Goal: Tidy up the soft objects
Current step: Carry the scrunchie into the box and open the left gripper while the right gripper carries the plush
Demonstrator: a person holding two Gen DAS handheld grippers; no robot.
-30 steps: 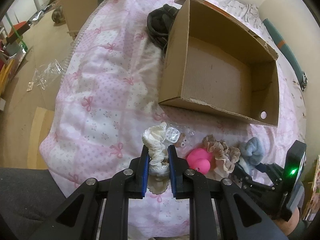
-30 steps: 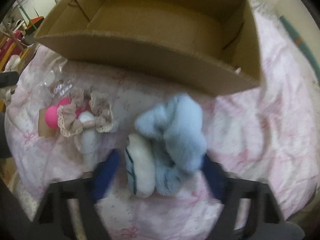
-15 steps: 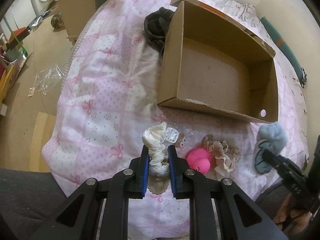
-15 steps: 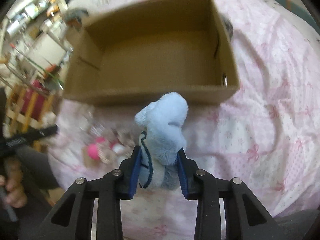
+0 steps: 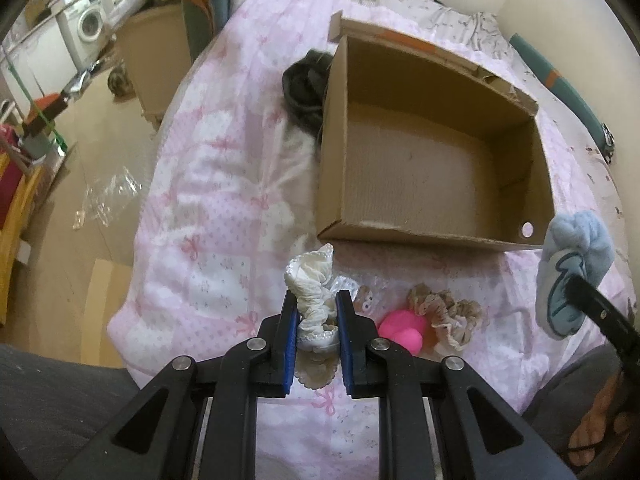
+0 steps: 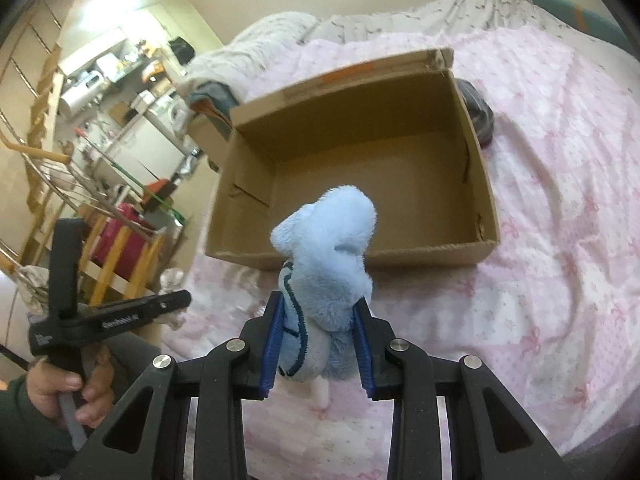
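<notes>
My left gripper (image 5: 317, 304) is shut on a white ruffled scrunchie (image 5: 313, 296) and holds it above the pink quilt (image 5: 208, 216). My right gripper (image 6: 319, 312) is shut on a light blue fluffy slipper (image 6: 328, 256), lifted in front of the near wall of the open cardboard box (image 6: 360, 252); the slipper also shows in the left wrist view (image 5: 572, 268). The box (image 5: 420, 232) is empty. A pink soft toy (image 5: 402, 330) and a beige lace scrunchie (image 5: 448, 316) lie on the quilt near the box's front wall.
A dark garment (image 5: 304, 88) lies against the box's far left side. A clear plastic wrapper (image 5: 348, 284) sits by the white scrunchie. The bed edge (image 5: 132, 272) drops to the floor at left, with plastic litter (image 5: 108, 196) there. The left gripper body (image 6: 108, 316) shows in the right wrist view.
My right gripper closed on the blue slipper and lifted it off the quilt toward the box. My left gripper stayed shut on the white scrunchie and rose slightly.
</notes>
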